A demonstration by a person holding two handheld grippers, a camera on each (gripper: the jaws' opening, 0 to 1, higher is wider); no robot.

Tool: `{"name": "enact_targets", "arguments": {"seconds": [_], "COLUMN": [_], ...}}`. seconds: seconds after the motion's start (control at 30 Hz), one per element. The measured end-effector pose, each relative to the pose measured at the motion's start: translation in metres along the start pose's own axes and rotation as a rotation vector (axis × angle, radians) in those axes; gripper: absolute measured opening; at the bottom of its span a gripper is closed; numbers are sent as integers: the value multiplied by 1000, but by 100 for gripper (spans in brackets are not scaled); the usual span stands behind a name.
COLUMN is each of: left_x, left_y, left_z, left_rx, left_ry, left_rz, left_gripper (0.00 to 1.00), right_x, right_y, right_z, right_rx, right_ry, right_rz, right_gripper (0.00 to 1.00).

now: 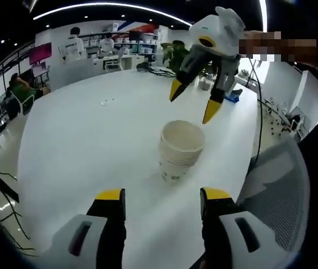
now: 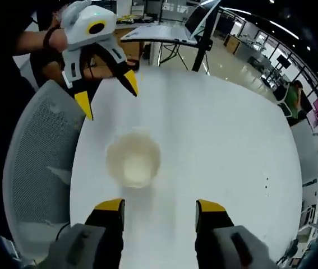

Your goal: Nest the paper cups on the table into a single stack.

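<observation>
The cups (image 1: 181,150) look nested in one stack on the surface (image 1: 91,140); my left gripper (image 1: 163,202) and right gripper (image 2: 160,208) are spread, empty; little seems left.

A round white tabletop (image 1: 91,140) spreads ahead of the hand-held gripper. A grey mesh chair (image 1: 279,190) stands at its edge, to the right in the left gripper view. Beyond lie a glossy pale floor (image 1: 4,134), a white counter (image 1: 77,70), potted plants (image 1: 175,53) and curved ceiling light strips (image 1: 108,7). People sit and stand at the far desks.
</observation>
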State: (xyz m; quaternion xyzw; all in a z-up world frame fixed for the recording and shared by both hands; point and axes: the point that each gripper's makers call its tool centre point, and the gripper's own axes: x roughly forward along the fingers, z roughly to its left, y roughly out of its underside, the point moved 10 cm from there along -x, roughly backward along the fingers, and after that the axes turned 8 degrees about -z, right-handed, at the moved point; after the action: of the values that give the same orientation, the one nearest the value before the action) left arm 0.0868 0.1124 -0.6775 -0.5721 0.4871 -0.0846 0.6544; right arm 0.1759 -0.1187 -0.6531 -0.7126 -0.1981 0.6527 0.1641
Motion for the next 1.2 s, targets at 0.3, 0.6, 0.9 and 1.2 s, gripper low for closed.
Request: {"name": "enact_targets", "arguments": {"seconds": [0.3, 0.6, 0.9, 1.2], "left_x": [33, 65, 90, 96], "left_y": [-6, -13, -11, -13], "left_z": [4, -7, -9, -7], "left_rx": [115, 278, 340, 358], "left_ry": [57, 138, 180, 194], "left_rz": [50, 112, 116, 136], "left_gripper": [55, 56, 49, 36], "right_x": [22, 38, 59, 61], "right_y": [6, -2, -7, -3], "right_z": [20, 31, 39, 28], "right_rx": [43, 54, 38, 36], "right_ry": [26, 53, 25, 43], "right_rz": [-88, -169, -170, -170], "right_gripper": [54, 65, 56, 43]}}
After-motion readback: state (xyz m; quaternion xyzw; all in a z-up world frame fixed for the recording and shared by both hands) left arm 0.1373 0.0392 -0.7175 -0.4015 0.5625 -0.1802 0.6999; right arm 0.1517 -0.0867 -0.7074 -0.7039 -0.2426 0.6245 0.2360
